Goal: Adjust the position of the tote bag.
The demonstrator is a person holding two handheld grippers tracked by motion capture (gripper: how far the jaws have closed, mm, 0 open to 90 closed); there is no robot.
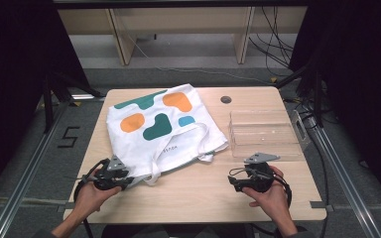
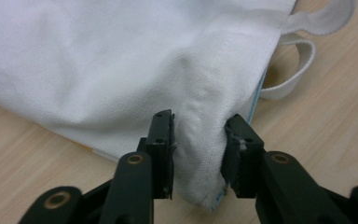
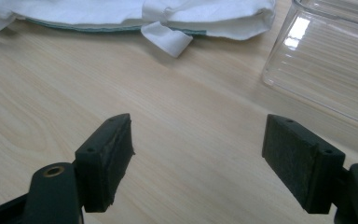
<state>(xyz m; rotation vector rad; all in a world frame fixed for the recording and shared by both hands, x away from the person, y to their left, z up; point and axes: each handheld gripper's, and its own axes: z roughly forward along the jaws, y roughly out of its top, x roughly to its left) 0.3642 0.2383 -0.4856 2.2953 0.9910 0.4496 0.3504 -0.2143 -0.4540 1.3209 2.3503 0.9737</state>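
A white tote bag (image 1: 149,144) with orange, green and blue blotches lies flat on the left half of the wooden table (image 1: 203,196). My left gripper (image 1: 135,180) sits at the bag's near corner. In the left gripper view that corner of the tote bag (image 2: 121,60) fills the gap of the left gripper (image 2: 198,123), puckered between both pads. One white handle loop (image 2: 298,70) lies on the wood beyond. My right gripper (image 1: 234,179) hovers low over bare wood to the right. In the right gripper view the right gripper (image 3: 198,140) stands wide open with nothing between its jaws.
A clear plastic box (image 1: 263,131) stands on the right half of the table, just beyond my right hand, and the clear plastic box (image 3: 326,60) also shows ahead and to the right of the right jaws. A dark round grommet (image 1: 225,99) sits near the far edge. Cables run along the floor at right.
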